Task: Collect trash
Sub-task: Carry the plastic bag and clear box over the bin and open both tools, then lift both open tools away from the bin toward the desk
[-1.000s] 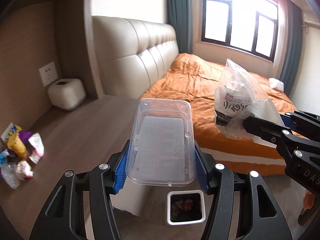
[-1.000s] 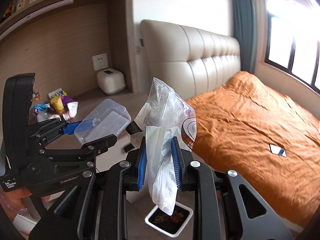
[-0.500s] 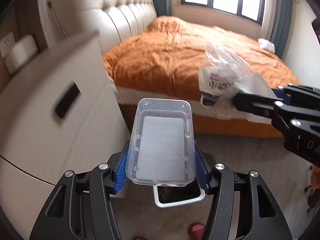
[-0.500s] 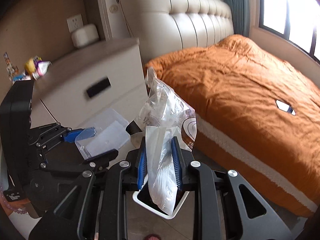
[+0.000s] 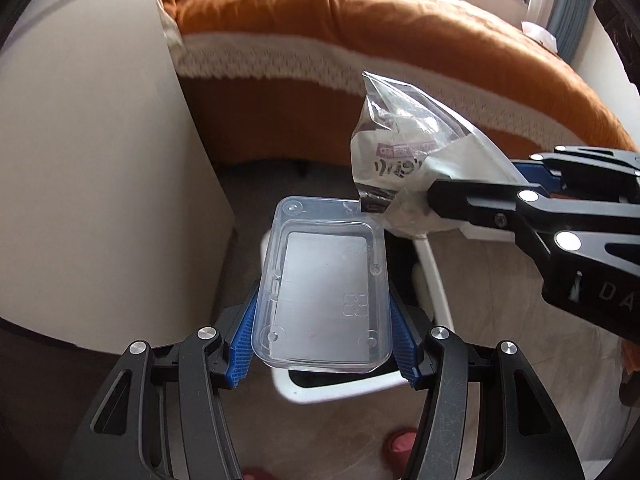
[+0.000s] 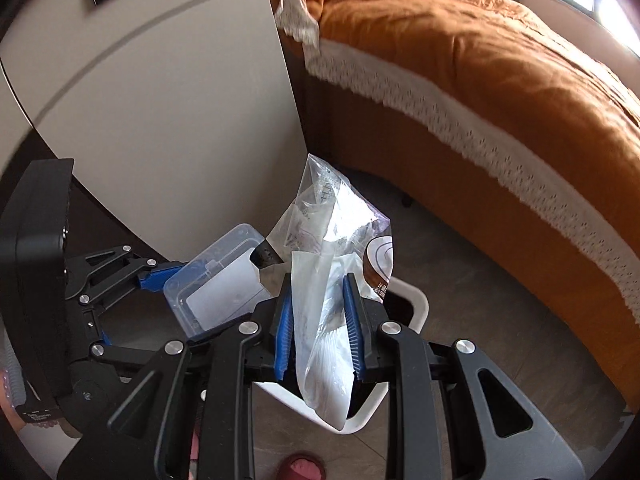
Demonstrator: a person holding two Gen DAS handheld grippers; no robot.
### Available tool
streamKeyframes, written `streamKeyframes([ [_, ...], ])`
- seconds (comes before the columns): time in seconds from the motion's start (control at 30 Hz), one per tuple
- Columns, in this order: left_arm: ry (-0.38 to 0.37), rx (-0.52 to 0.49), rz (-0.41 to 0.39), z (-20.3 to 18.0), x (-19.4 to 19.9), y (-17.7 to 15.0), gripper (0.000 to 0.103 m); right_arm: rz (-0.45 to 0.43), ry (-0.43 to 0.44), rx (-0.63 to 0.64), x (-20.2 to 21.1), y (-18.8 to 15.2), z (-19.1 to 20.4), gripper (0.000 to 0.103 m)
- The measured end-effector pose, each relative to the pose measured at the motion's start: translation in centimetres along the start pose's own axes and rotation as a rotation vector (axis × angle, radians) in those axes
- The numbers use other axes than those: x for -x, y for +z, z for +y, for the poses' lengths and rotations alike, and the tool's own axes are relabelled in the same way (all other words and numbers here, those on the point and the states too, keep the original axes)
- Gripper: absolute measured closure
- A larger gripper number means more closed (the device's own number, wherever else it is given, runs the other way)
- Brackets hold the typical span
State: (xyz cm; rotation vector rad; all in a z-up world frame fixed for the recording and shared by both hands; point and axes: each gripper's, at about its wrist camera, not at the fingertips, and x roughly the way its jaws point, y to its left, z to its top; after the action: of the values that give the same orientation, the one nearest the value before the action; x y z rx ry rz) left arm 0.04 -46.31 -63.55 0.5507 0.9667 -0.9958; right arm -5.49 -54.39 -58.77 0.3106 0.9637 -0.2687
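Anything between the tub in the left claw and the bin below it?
Nothing shows: in the left wrist view the tub hangs directly over the white bin.

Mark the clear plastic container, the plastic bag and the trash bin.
clear plastic container (image 5: 324, 292), left wrist view, flat base panel.
plastic bag (image 6: 324, 264), right wrist view, crumpled body above the fingers.
trash bin (image 5: 332, 392), left wrist view, white near rim.

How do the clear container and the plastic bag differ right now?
The clear container is rigid, rectangular and empty; the plastic bag is soft, crumpled and printed. The left tongs grip the container's sides flat; the right tongs pinch the bag upright. Both hang over the white bin.
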Motion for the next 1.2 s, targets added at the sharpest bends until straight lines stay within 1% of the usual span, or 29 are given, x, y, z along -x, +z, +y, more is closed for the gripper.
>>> streamKeyframes([
  [0.03, 0.001, -0.007, 0.002, 0.0, -0.9, -0.6, 0.046, 0.015, 0.0, 0.006, -1.2, -0.6, -0.1, 0.077],
  [0.07, -0.002, -0.015, 0.008, 0.1, -1.7, -1.0, 0.046, 0.024, -0.001, 0.011, -2.0, -0.9, -0.3, 0.073],
  [0.1, -0.016, -0.031, 0.017, -0.1, -2.6, -1.6, 0.044, 0.026, -0.017, 0.022, -2.9, -1.4, -0.3, 0.067],
  [0.13, -0.017, -0.052, 0.023, -0.3, -3.5, -2.0, 0.04, 0.031, -0.021, 0.036, -3.6, -1.8, -0.3, 0.031],
  [0.17, -0.006, -0.062, 0.018, -0.4, -4.0, -2.3, 0.009, 0.036, -0.017, 0.048, -3.9, -1.8, -0.2, 0.006],
  [0.2, -0.004, -0.059, -0.001, -0.2, -4.2, -2.6, 0.004, 0.008, -0.033, 0.069, -4.0, -2.2, -0.1, 0.004],
  [0.33, -0.025, -0.018, -0.003, 0.7, -4.5, -2.7, 0.004, 0.026, -0.061, 0.136, -4.9, -2.6, 0.5, 0.004],
  [0.4, -0.008, -0.008, -0.015, 0.9, -4.2, -2.5, 0.004, 0.025, -0.053, 0.137, -4.7, -2.6, 0.8, 0.004],
  [0.5, 0.004, -0.003, -0.029, 1.1, -2.8, -2.1, 0.004, 0.01, -0.052, 0.14, -3.8, -2.0, 1.5, 0.004],
  [0.63, 0.012, 0.003, -0.042, 1.5, -0.1, -0.6, 0.004, -0.013, -0.042, 0.12, -1.8, -0.1, 1.9, 0.004],
  [0.8, 0.032, 0.023, -0.072, 2.5, 5.3, 1.7, 0.004, -0.069, -0.054, 0.107, 2.4, 3.7, 2.8, 0.004],
  [0.87, 0.037, 0.034, -0.085, 2.7, 7.4, 2.5, 0.004, -0.098, -0.055, 0.105, 4.9, 5.4, 3.5, 0.004],
  [1.03, 0.054, 0.073, -0.142, 3.9, 15.0, 5.4, 0.004, -0.165, -0.047, 0.106, 11.1, 9.3, 6.1, 0.004],
  [1.07, 0.068, 0.085, -0.153, 4.3, 16.9, 6.2, 0.004, -0.191, -0.042, 0.105, 12.8, 10.3, 6.9, 0.004],
  [1.1, 0.076, 0.092, -0.154, 4.3, 18.0, 6.6, 0.004, -0.204, -0.039, 0.103, 13.6, 11.1, 7.3, 0.004],
  [1.2, 0.084, 0.139, -0.186, 5.3, 22.8, 8.4, 0.004, -0.243, -0.023, 0.111, 17.3, 13.7, 9.4, 0.004],
])
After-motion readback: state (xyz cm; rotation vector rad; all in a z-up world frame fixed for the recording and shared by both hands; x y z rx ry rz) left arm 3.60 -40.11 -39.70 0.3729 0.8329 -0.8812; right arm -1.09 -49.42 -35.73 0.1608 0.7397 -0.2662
